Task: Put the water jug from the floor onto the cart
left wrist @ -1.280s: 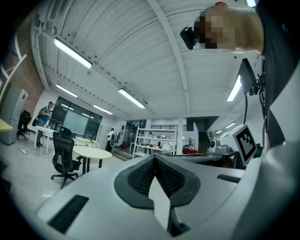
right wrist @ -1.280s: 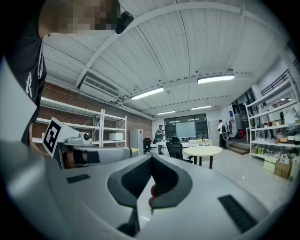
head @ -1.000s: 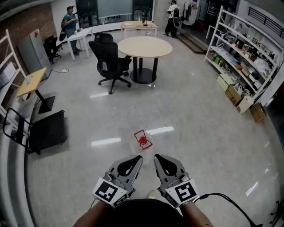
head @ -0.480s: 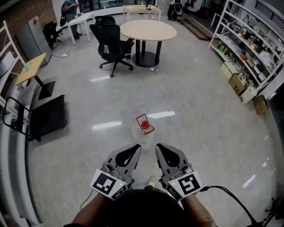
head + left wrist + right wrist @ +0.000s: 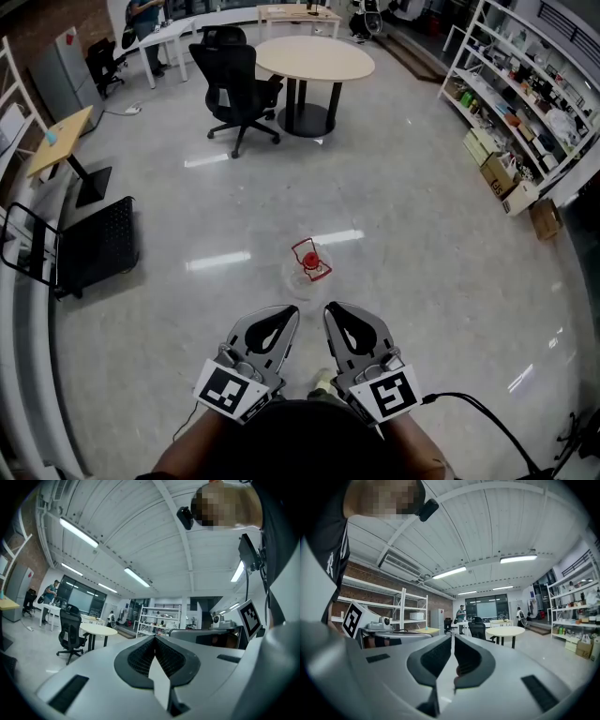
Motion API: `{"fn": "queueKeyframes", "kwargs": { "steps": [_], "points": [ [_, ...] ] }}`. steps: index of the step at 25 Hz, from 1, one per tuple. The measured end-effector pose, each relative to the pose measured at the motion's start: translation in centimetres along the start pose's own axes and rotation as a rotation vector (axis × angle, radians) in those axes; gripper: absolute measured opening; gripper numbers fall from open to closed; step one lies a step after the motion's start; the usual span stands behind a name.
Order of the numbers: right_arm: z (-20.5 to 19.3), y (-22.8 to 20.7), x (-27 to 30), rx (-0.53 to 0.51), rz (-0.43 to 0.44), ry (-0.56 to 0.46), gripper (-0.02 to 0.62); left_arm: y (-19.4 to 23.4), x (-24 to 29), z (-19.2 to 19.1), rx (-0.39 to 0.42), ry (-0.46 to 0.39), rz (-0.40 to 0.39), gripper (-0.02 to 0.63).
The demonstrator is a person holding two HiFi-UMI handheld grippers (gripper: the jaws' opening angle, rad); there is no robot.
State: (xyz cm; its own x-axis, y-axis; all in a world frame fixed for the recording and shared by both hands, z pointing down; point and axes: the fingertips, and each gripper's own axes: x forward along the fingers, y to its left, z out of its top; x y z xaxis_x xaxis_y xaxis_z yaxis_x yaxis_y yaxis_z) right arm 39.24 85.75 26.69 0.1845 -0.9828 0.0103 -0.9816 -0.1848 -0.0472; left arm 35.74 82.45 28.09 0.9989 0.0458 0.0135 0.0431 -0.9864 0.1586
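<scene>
The water jug (image 5: 308, 263), clear with a red cap and red handle, stands on the pale floor ahead of both grippers, a short way beyond their tips. My left gripper (image 5: 292, 312) and right gripper (image 5: 330, 309) are held side by side, level and pointing forward, both shut with nothing in them. The black flat cart (image 5: 94, 255) with its tube handle stands on the floor at the far left. In the left gripper view the left gripper (image 5: 153, 637) has its jaws together. The right gripper (image 5: 453, 636) also has its jaws together in its own view.
A round table (image 5: 314, 58) and a black office chair (image 5: 232, 82) stand farther ahead. White shelving (image 5: 525, 103) with boxes lines the right wall. A small desk (image 5: 58, 142) is at the left, and people stand at the far end. A cable (image 5: 487, 431) trails from the right gripper.
The view has advanced across the floor: the jug sits a little higher in the picture and the table and chair look nearer. Both grippers stay shut and side by side.
</scene>
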Motion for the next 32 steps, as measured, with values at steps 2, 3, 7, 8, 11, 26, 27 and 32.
{"fn": "queueKeyframes", "kwargs": {
  "steps": [2, 3, 7, 8, 11, 26, 27, 32],
  "points": [
    [0.0, 0.5, 0.9, -0.006, -0.012, 0.000, 0.003, 0.9, -0.5, 0.6, 0.003, -0.009, -0.006, 0.005],
    [0.0, 0.7, 1.3, -0.007, -0.019, 0.000, 0.004, 1.3, -0.9, 0.7, 0.004, -0.013, -0.010, 0.005],
    [-0.5, 2.0, 3.1, -0.021, -0.031, 0.005, 0.005, 3.3, -2.9, 1.0, 0.004, -0.034, -0.019, 0.005],
    [-0.8, 2.4, 3.6, -0.031, -0.029, 0.008, 0.005, 3.9, -3.4, 0.8, 0.001, -0.039, -0.018, 0.005],
    [-2.2, 3.0, 5.1, -0.070, -0.020, 0.033, 0.005, 5.8, -5.0, -0.1, -0.009, -0.037, -0.011, 0.005],
    [-6.9, -4.2, 12.4, -0.061, 0.055, 0.097, 0.005, 10.9, 2.1, -2.6, -0.034, -0.008, 0.059, 0.005],
    [-7.4, -5.7, 13.0, -0.062, 0.068, 0.102, 0.005, 11.3, 3.7, -3.0, -0.033, -0.005, 0.068, 0.005],
    [-10.3, -13.4, 16.1, -0.070, 0.175, 0.141, 0.005, 13.4, 12.8, -5.1, -0.039, 0.010, 0.149, 0.005]
  ]
}}
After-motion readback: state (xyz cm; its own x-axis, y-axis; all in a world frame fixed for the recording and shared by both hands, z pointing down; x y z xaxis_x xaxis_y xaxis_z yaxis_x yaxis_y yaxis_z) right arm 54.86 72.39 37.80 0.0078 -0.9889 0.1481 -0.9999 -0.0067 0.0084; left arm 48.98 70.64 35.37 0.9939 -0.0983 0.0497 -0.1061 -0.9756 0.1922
